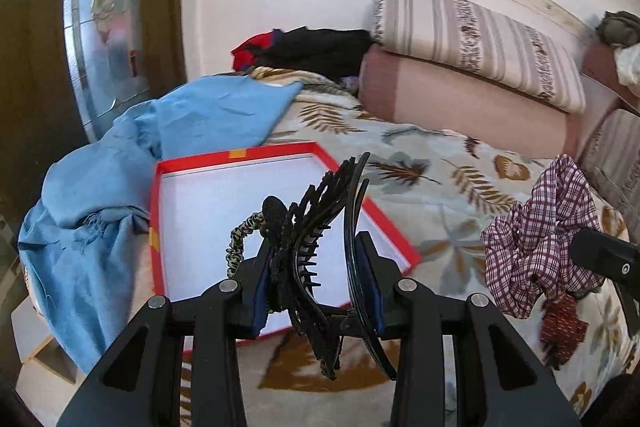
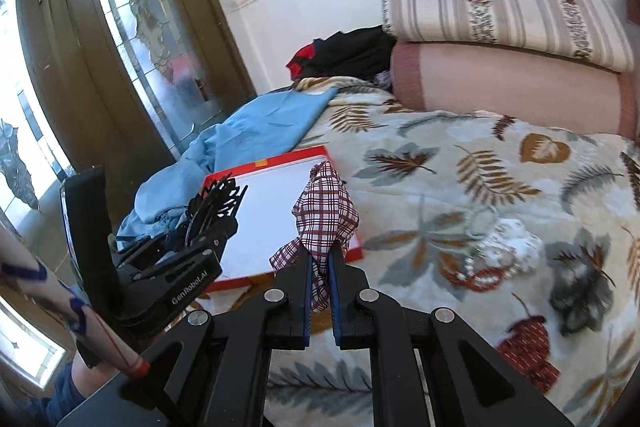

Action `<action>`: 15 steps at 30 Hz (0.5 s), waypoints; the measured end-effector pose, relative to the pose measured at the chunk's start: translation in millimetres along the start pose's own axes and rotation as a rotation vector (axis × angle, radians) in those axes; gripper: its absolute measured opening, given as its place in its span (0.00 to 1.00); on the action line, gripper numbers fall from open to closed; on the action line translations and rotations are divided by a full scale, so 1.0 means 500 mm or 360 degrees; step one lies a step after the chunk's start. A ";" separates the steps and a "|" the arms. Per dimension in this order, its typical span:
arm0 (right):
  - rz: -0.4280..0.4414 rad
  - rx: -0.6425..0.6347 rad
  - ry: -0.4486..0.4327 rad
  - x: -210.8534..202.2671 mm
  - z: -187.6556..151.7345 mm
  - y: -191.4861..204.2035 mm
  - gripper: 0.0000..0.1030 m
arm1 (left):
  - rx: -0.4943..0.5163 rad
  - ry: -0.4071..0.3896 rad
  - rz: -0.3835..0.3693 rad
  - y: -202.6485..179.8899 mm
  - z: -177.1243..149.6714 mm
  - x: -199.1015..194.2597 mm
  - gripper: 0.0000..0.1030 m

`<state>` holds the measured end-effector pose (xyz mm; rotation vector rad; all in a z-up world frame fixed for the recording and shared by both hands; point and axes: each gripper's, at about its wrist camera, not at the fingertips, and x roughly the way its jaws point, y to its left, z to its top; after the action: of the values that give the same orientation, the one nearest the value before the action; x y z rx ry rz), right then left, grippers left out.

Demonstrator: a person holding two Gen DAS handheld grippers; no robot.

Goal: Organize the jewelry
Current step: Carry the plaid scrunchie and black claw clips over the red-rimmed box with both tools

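My left gripper (image 1: 316, 275) is shut on a black claw hair clip (image 1: 320, 223), with a leopard-print hair tie (image 1: 240, 243) caught beside it, held above a red-rimmed box lid with a white inside (image 1: 208, 203). My right gripper (image 2: 320, 287) is shut on a maroon plaid scrunchie (image 2: 326, 215), held above the bed near the lid's right corner (image 2: 352, 251). The scrunchie also shows in the left wrist view (image 1: 540, 235). The left gripper with the clip shows in the right wrist view (image 2: 212, 219). A small pile of white and silvery jewelry (image 2: 500, 243) lies on the blanket.
The leaf-print blanket (image 2: 460, 167) covers the bed. A blue cloth (image 1: 120, 187) lies left of the lid. Dark and red clothes (image 1: 312, 47) and stacked striped and pink cushions (image 1: 472, 67) sit at the back. A glazed wooden door (image 2: 120, 67) stands at left.
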<state>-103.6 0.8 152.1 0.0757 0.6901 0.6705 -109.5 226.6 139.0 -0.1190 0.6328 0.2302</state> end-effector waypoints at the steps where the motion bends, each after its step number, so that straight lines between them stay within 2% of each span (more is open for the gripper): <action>1: 0.0006 -0.0005 0.0006 0.013 0.006 0.004 0.08 | -0.0006 0.0010 0.0009 0.008 0.002 0.009 0.36; 9: 0.0066 -0.0011 0.0067 0.119 0.065 0.031 0.08 | -0.0099 0.0086 0.0117 0.098 0.035 0.090 0.36; 15: 0.0096 -0.0029 0.0113 0.228 0.121 0.054 0.08 | -0.0138 0.0141 0.0198 0.152 0.072 0.159 0.36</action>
<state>-16.3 99.2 142.1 0.0563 0.7521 0.7399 -45.6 320.4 117.4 -0.1745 0.7194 0.3742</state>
